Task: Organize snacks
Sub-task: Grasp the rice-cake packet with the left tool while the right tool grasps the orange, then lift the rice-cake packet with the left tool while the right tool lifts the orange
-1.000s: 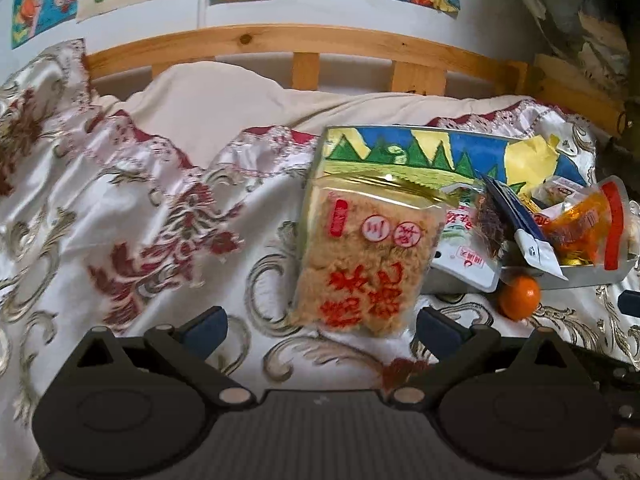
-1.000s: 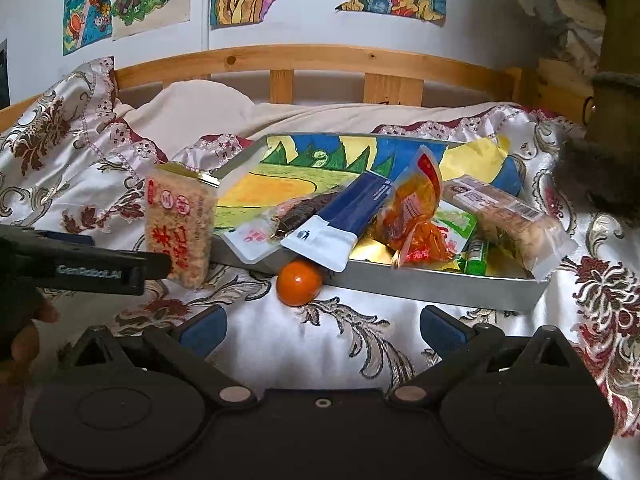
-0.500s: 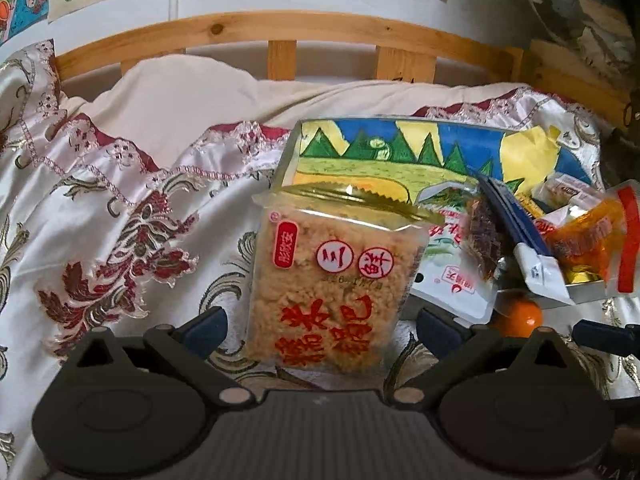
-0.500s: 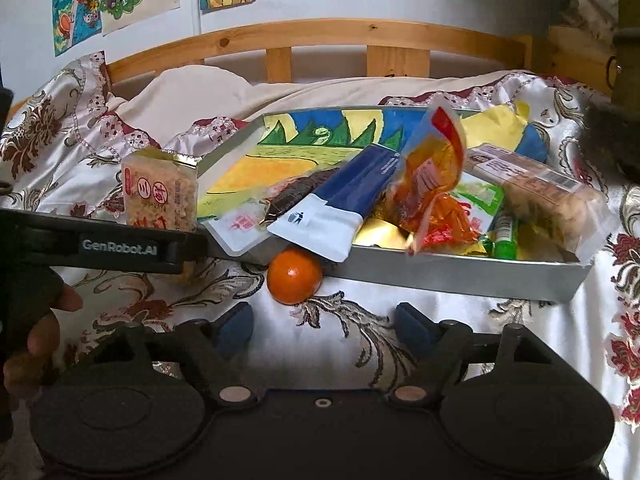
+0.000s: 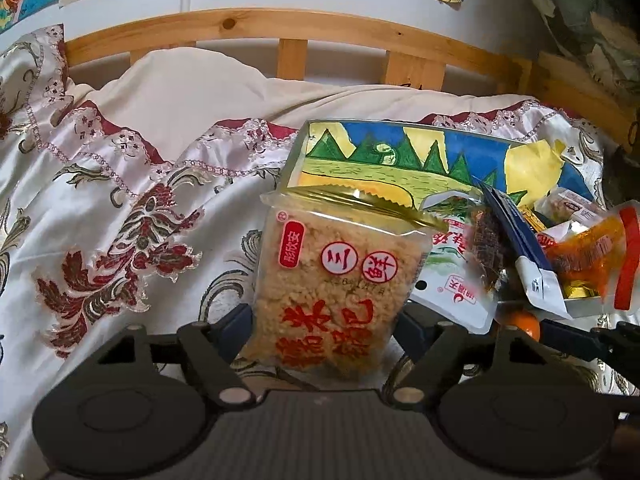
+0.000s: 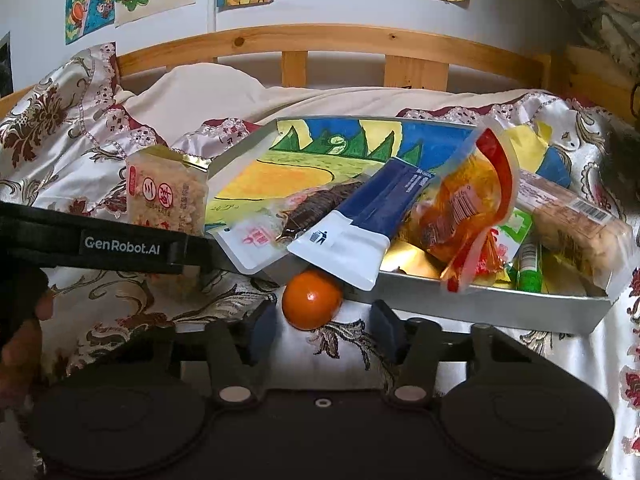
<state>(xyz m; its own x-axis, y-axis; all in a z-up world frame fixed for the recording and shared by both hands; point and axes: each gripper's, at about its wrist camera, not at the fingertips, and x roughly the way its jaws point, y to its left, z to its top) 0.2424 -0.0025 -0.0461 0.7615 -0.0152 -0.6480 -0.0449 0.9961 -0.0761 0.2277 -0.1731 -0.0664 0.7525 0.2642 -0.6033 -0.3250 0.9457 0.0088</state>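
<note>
Closing now: both sets of jaws, as I watch through the two wrist cameras.
Left gripper (image 5: 322, 330): I have it around the lower part of the rice-crisp packet (image 5: 332, 288); the jaws are narrowing with the packet between them, and the dark pads sit right at its two sides. I cannot tell for sure that they press yet.
Rice-crisp packet position: standing tilted on the bedspread (image 5: 120, 208), just left of the tray (image 6: 500, 308), its gold sealed top leaning toward the tray's corner.
Right gripper (image 6: 323, 330): low over the bedspread, jaws narrowing with the orange (image 6: 312, 300) between them; a gap shows on either side of the fruit, so no grip.
Orange position: on the bedspread, against the tray's front wall, partly under the overhanging blue-and-white pouch (image 6: 368, 220).
Tray contents: the pouch, an orange-red snack bag (image 6: 472, 208), a dark snack in a clear wrapper (image 6: 316, 208), a long wrapped cake bar (image 6: 576, 224) and a green tube (image 6: 528, 268), heaped toward the right side.
Tray floor: a coloured drawing of hills and trees.
Person: a hand (image 6: 20, 340) at the left edge of the right camera's view, behind the left gripper's arm.
</note>
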